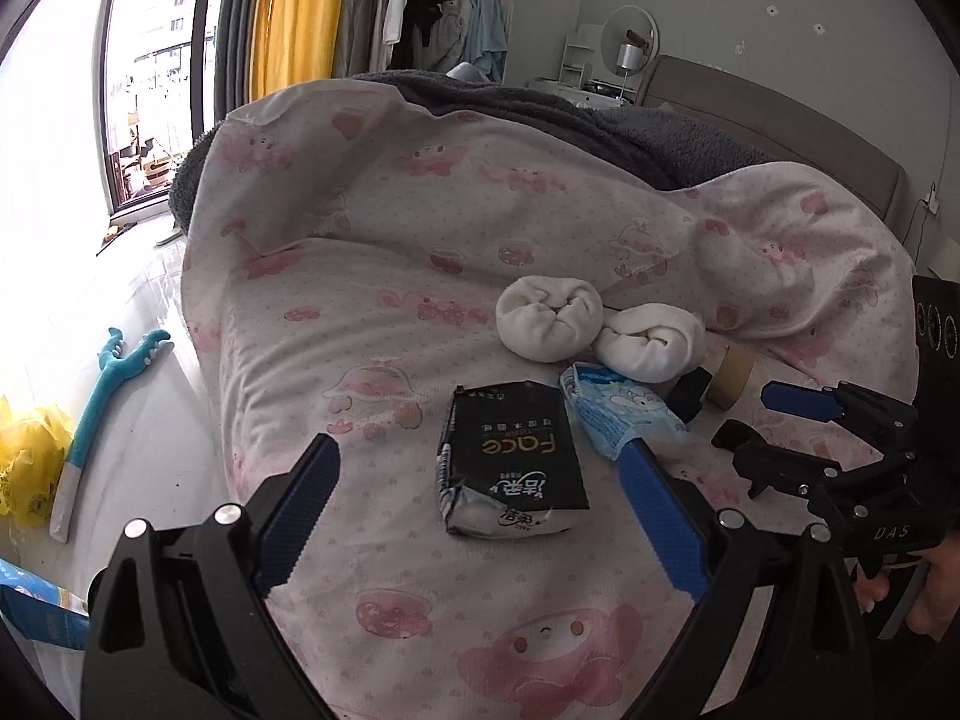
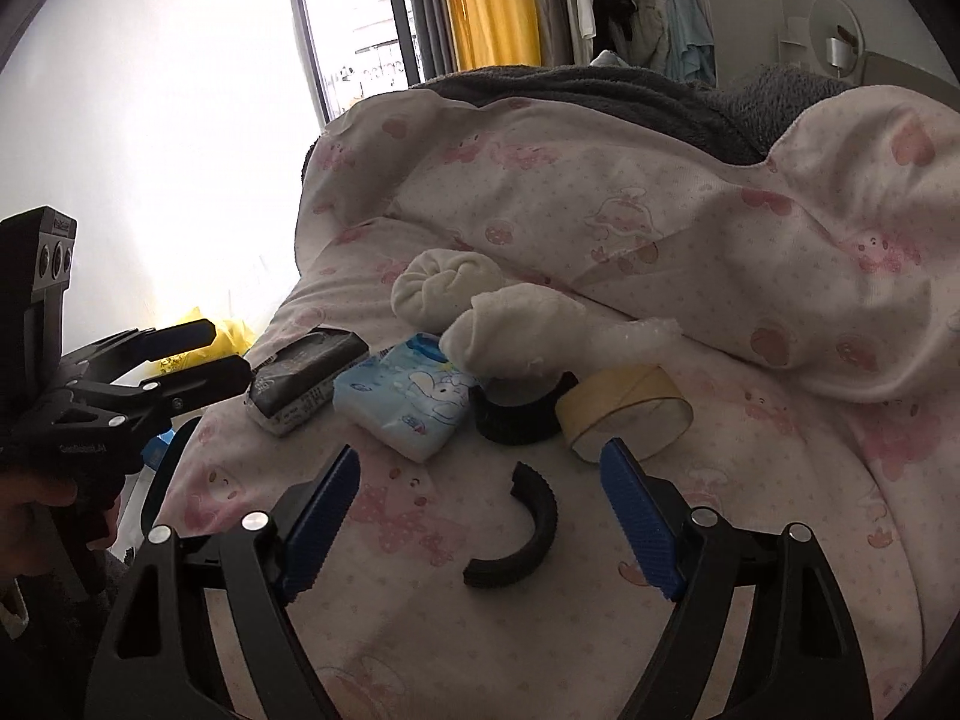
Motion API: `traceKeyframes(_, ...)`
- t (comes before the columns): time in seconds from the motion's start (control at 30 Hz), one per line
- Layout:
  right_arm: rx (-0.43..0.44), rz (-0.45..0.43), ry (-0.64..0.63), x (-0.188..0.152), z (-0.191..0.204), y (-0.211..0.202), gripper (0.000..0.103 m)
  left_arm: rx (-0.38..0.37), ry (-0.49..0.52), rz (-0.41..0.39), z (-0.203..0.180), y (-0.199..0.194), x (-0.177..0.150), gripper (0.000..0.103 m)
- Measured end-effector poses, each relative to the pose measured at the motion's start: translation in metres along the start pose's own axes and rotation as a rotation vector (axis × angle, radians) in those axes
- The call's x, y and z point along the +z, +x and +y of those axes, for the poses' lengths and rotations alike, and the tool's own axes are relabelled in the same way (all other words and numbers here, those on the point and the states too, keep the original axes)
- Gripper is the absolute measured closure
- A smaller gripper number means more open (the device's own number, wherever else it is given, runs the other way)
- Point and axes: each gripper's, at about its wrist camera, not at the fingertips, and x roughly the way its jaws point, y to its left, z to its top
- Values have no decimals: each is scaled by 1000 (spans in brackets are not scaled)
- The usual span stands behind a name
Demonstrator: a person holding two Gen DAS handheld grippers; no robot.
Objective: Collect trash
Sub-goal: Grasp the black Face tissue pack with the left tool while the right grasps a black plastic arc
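On the pink-patterned bed cover lie a black tissue pack [image 1: 510,456] [image 2: 306,381], a light blue tissue pack [image 1: 618,411] [image 2: 408,399], two rolled white socks [image 1: 549,315] [image 2: 510,324], a black ring [image 2: 522,411], a yellow tape roll [image 2: 624,414] [image 1: 732,375] and a curved black fragment [image 2: 522,531]. My left gripper [image 1: 480,468] is open, its fingers either side of the black pack and a little short of it. My right gripper [image 2: 480,468] is open above the black fragment. Each gripper shows in the other view, left [image 2: 198,354], right [image 1: 774,414].
A grey blanket [image 1: 540,102] lies at the back of the bed. On the floor left of the bed are a yellow bag [image 1: 27,468] [image 2: 204,330], a blue plush toy [image 1: 102,396] and a blue pack [image 1: 36,606]. Clothes hang by the yellow curtain [image 1: 300,12].
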Motion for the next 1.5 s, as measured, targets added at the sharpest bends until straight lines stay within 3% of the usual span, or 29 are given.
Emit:
traceKeyframes(0.33,23,53,29,-16,-14,13,46,0,-36,31,-6,18,-2,8)
traceKeyframes(0.63,30,38,49,-15,-20,13,50,12,-41,34,-14,26,-3,9)
traceKeyframes(0.87,38,44,30,-14,-13,15,53,22,-39,61,-16,35,-4,19)
traceKeyframes(1.07,15,65,32,-14,-13,22,61,43,-34,92,-16,41,-7,43)
traceKeyframes(1.2,5,64,32,-13,-14,21,72,28,-42,88,-12,38,-6,46)
traceKeyframes(1.5,-25,59,13,-10,-9,22,76,10,-30,30,-9,21,-3,47)
